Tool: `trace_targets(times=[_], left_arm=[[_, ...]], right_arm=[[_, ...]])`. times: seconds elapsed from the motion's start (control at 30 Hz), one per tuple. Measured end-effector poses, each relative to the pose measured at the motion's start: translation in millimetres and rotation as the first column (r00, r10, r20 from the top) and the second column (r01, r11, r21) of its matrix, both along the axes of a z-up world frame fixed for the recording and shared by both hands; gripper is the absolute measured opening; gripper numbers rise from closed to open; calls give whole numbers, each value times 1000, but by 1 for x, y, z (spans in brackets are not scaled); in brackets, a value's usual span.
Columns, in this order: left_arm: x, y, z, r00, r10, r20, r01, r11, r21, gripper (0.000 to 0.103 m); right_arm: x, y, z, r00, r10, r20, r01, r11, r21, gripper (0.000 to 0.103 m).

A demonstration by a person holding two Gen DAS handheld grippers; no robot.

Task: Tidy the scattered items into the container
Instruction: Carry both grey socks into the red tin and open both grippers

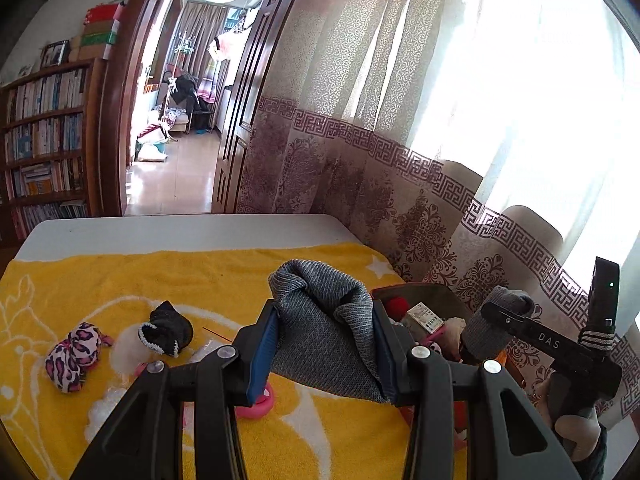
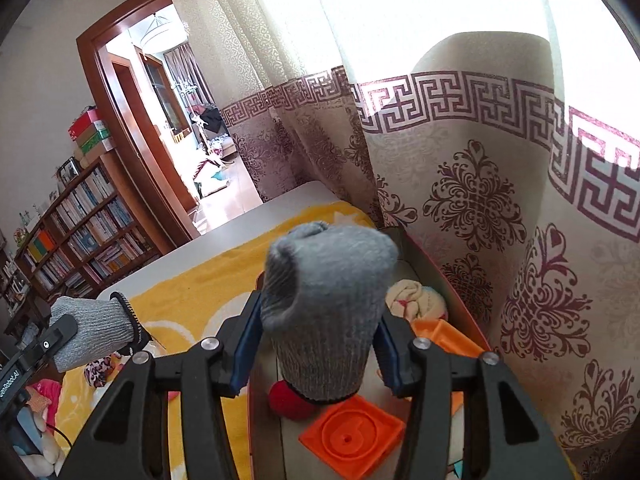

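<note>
My left gripper is shut on a grey knit sock, held above the yellow towel just left of the container. My right gripper is over the container, a brown-rimmed box by the curtain. A second grey sock stands between its jaws, touching the pad tips but not visibly squeezed. On the towel lie a pink leopard-print bundle, a black sock bundle and a pink ring.
The box holds orange plastic pieces, a red ball and a rolled cream cloth. A patterned curtain hangs close behind it. The white table ends before a doorway; a bookshelf stands at the left.
</note>
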State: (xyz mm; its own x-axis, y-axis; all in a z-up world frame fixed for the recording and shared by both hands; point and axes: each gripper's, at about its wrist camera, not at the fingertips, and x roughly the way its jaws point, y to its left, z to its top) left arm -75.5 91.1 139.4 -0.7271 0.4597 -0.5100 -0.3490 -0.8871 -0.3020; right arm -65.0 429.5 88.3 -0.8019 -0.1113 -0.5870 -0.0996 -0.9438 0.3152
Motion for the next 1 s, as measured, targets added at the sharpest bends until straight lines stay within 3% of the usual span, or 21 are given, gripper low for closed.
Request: trace_targets(times=[0.07, 0.1, 0.3, 0.53, 0.8, 0.83, 0.87, 1.0], left_arm=[[-1, 13, 1, 1000, -22, 1, 22, 1000, -9, 45], [-2, 21, 1, 999, -32, 2, 32, 999, -15, 45], [-9, 57, 0, 996, -88, 11, 88, 996, -29, 45], [-25, 108, -4, 985, -170, 35, 169, 986, 10, 45], [-47, 154, -29, 980, -184, 79, 182, 983, 29, 46], [-49, 157, -34, 978, -187, 92, 185, 982, 31, 54], [-50, 159, -38, 974, -200, 104, 197, 980, 37, 67], [-48, 159, -46, 955, -253, 157, 245, 967, 69, 73]], right_arm=[[1, 7, -4, 999, -29, -18, 28, 999, -18, 73], [3, 9, -6, 998, -43, -35, 43, 999, -20, 74], [7, 17, -11, 992, -92, -84, 90, 996, -23, 74], [21, 27, -4, 958, -217, -188, 218, 976, -13, 74], [24, 37, -7, 942, -280, -184, 277, 960, -42, 74], [25, 38, -6, 940, -286, -187, 283, 958, -45, 74], [26, 39, -6, 938, -290, -188, 286, 957, -48, 74], [27, 45, -8, 931, -314, -185, 307, 949, -66, 74]])
